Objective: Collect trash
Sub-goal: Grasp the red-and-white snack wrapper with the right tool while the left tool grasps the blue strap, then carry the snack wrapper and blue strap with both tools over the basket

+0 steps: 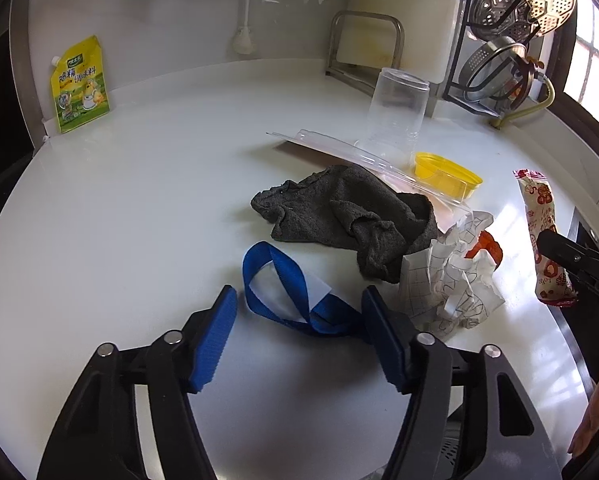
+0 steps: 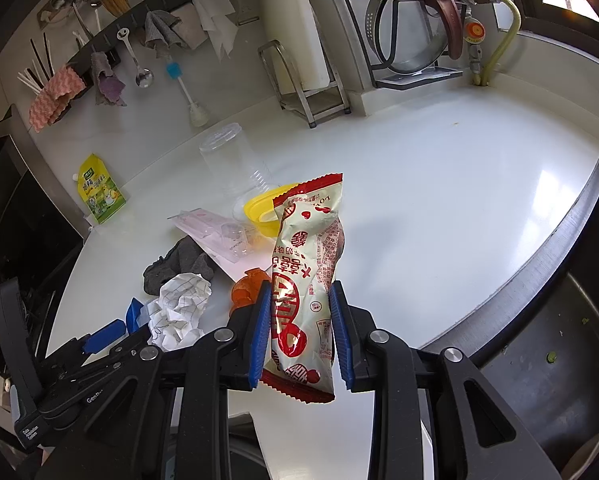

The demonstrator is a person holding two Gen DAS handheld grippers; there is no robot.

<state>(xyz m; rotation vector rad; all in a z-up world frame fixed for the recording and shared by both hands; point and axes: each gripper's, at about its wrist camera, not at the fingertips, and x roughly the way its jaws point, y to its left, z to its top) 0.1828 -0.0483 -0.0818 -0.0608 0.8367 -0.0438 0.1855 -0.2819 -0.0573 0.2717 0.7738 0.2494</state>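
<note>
My right gripper [image 2: 299,296] is shut on a red and cream snack wrapper [image 2: 307,268], held upright above the white counter [image 2: 419,208]; the wrapper also shows in the left wrist view [image 1: 543,240]. My left gripper [image 1: 297,300] is open, its jaws either side of a blue strap loop [image 1: 287,292] that lies over a white paper scrap [image 1: 275,288]. Crumpled checked paper [image 1: 451,284] lies right of it, with an orange piece [image 1: 485,246], a dark grey cloth [image 1: 347,216], a clear plastic package [image 1: 363,156], a clear cup [image 1: 399,108] and a yellow lid [image 1: 447,174] behind.
A yellow seasoning pouch [image 1: 79,84] leans on the back wall at left. A metal rack [image 1: 363,48] and a pot-lid stand [image 1: 511,40] stand at the back right. A steel sink [image 2: 547,340] lies right of the counter. Cloths and utensils [image 2: 139,60] hang on the wall.
</note>
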